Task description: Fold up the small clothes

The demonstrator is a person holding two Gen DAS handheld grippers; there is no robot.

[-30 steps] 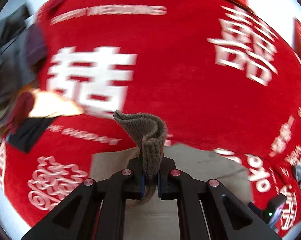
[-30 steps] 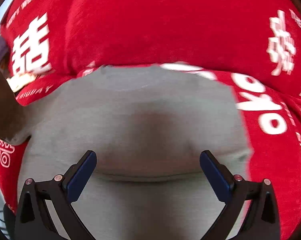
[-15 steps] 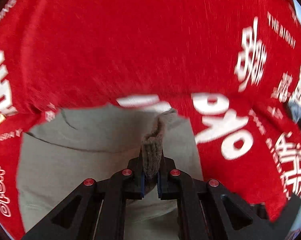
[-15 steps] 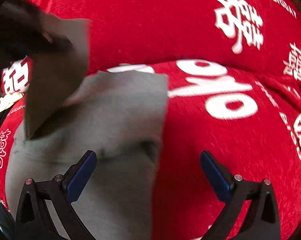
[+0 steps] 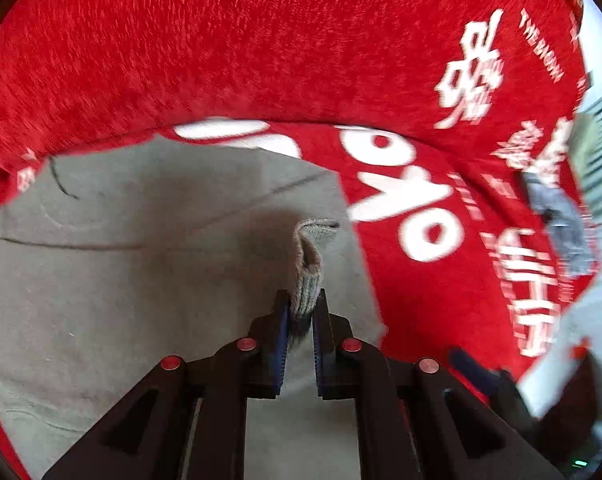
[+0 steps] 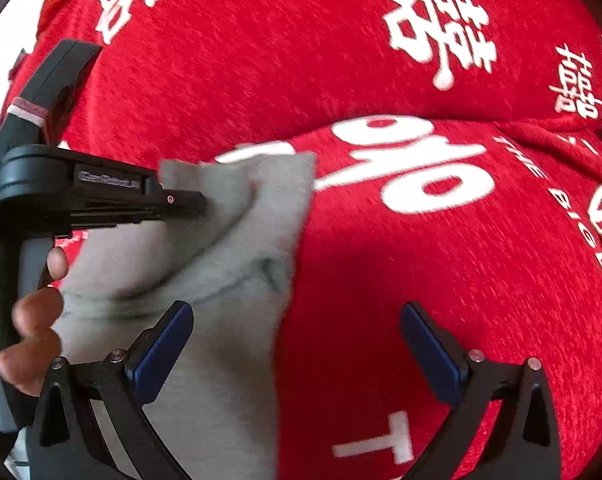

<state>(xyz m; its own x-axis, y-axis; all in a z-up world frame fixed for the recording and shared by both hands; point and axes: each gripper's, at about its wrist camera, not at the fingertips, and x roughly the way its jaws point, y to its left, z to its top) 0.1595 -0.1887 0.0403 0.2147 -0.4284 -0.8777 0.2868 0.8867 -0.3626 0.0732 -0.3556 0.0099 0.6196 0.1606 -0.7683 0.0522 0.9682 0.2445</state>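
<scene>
Left wrist view: left gripper clamped ribbed hem of soft grey-beige knit garment on red printed cloth, mid-fold. Right gripper gaped empty. Next probably: lay hem flat, release.

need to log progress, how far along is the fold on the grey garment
Partly done. The grey garment lies on the red cloth with one side already doubled over toward its right edge. In hand: the left gripper is shut on the ribbed hem, low over the garment. The right gripper is open and empty. Left: release, flatten, any further folds.
</scene>
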